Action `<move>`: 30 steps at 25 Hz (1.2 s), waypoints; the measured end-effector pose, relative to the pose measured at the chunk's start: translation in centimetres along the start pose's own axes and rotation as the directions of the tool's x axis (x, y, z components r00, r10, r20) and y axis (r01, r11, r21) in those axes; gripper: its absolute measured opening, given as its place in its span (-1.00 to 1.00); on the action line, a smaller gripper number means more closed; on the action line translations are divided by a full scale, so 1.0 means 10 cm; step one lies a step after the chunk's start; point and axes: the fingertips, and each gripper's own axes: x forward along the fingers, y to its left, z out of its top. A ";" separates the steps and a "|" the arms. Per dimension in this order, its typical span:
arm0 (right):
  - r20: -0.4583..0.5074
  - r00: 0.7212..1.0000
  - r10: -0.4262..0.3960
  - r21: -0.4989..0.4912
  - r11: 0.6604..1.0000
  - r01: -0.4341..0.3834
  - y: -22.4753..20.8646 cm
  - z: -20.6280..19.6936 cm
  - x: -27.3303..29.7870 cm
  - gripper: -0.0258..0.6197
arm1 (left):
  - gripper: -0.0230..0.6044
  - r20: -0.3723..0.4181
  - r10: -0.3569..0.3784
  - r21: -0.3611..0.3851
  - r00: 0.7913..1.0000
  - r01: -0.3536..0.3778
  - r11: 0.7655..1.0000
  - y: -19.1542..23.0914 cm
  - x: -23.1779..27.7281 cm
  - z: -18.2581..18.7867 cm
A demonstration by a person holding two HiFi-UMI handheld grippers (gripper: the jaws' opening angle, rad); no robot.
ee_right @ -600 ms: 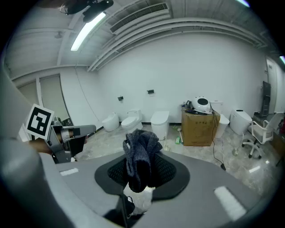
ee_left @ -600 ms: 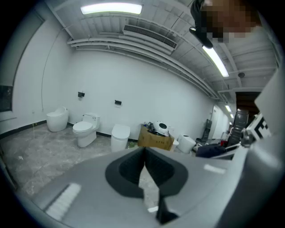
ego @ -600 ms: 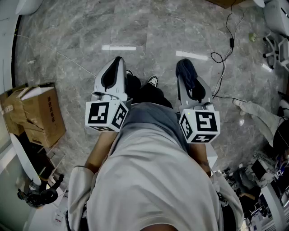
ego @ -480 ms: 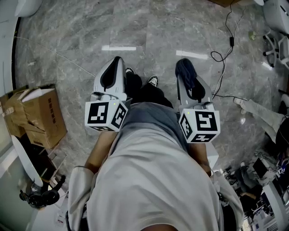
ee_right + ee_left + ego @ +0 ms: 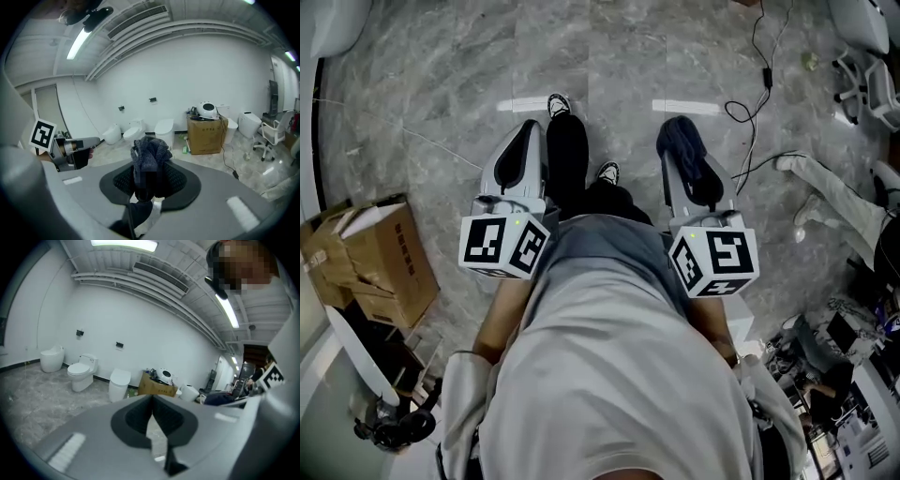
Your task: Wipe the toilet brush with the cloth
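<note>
A dark blue knitted cloth (image 5: 689, 155) is bunched between the jaws of my right gripper (image 5: 680, 136), which is shut on it and held out in front of the body. The right gripper view shows the cloth (image 5: 150, 154) sticking up out of the jaws. My left gripper (image 5: 530, 128) is held level beside it, shut, with nothing between its jaws; the left gripper view shows the left gripper (image 5: 152, 399) with its jaws meeting. No toilet brush shows in any view.
Below me are my legs and shoes (image 5: 558, 103) on a grey marble floor. A cardboard box (image 5: 380, 248) lies at the left, a cable (image 5: 759, 84) and another person's leg (image 5: 825, 192) at the right. White toilets (image 5: 82, 373) line the far wall.
One foot has stepped forward and the view has shifted with it. Both grippers keep their pose; the right stays shut on the cloth.
</note>
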 end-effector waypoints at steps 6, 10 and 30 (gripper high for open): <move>-0.028 0.999 0.018 -0.024 1.000 -0.018 0.06 0.30 0.46 -0.62 | -0.93 -0.037 -0.038 0.002 0.999 0.038 0.999 0.23 0.47 0.21; -0.054 0.998 0.039 -0.026 0.999 -0.040 0.14 0.54 0.91 -0.61 | -0.93 -0.050 -0.036 0.016 0.998 0.037 0.999 0.51 0.81 0.39; -0.027 1.000 -0.002 -0.034 0.999 0.001 0.51 1.90 2.69 -0.61 | -0.93 -0.042 -0.040 0.026 0.998 0.041 0.999 2.06 2.22 1.59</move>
